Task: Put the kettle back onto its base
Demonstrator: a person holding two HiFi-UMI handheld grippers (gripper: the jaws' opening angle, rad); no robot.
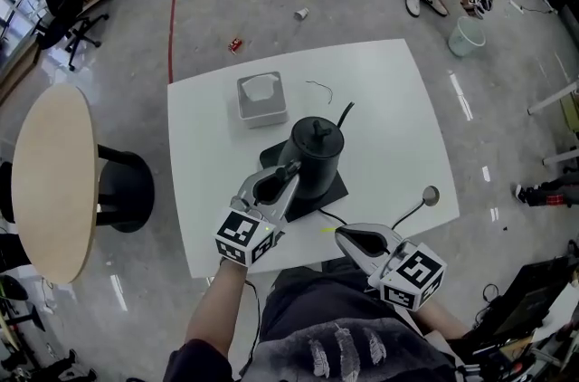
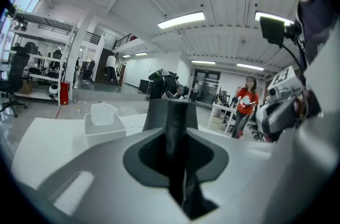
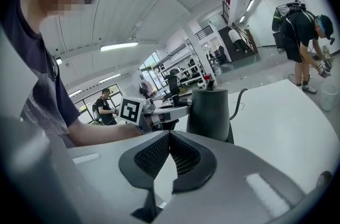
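Head view gives us one black kettle (image 1: 315,156) near the middle of the single white worktop (image 1: 398,118), upright with its lid knob on top, over the one flat black base (image 1: 333,188), whose corners show on either side of it. The kettle's body hides its own underside, so we cannot tell whether it rests fully on the base or sits just above it. A thin curved black line rises from the kettle's far side; we cannot make out whether it is a spout or a cord. We count two hand-held grippers. The left hand-held gripper (image 1: 288,175) reaches the kettle from the near side, and in the left gripper view its jaws stand slightly apart, clamped on the dark upright handle that fills the gap between them. The right hand-held gripper (image 1: 348,237) hangs at the near edge of the worktop, well apart from the kettle. In the right gripper view its ribbed pads meet at the tips with nothing between them, and only bare worktop shows through the narrow gap below. Beyond the kettle stands one white box (image 1: 261,100) with white paper sticking out of its top, and just beside it lies one thin bent wire (image 1: 318,86). Near the right edge lies one slim stick with a round end (image 1: 425,199), too small for us to name. Our own arms and lap are cut off at the bottom of the head view.
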